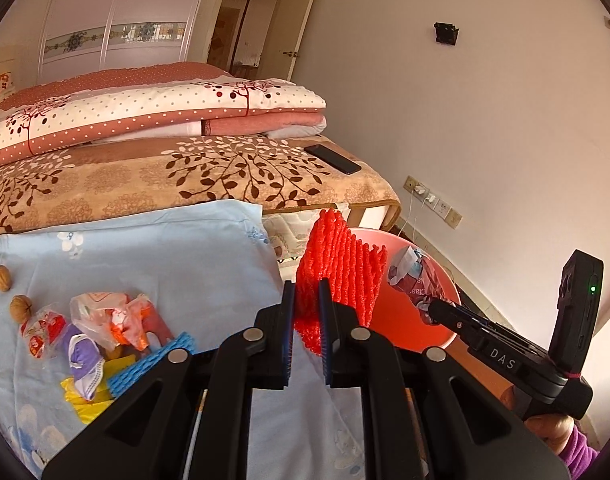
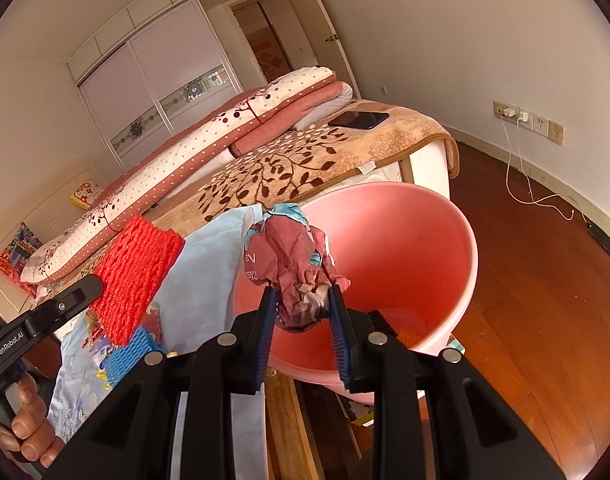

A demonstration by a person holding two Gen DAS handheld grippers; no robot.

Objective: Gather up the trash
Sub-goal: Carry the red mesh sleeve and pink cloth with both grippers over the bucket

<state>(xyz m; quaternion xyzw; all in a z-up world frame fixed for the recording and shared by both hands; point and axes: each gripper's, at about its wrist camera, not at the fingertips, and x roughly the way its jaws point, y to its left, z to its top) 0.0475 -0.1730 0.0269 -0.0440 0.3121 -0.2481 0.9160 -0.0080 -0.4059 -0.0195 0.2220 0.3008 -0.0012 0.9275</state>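
Bedside cloth [image 1: 177, 248]: two walnuts [image 1: 3, 278], one pink bin [image 2: 417, 240].

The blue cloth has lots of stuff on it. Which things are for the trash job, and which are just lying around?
For the job:
- red foam net, in the left gripper
- crumpled wrapper, in the right gripper
- pink bucket
- pile of wrappers
- blue foam net

Just lying about:
- phone
- folded quilt
- two walnuts, maybe
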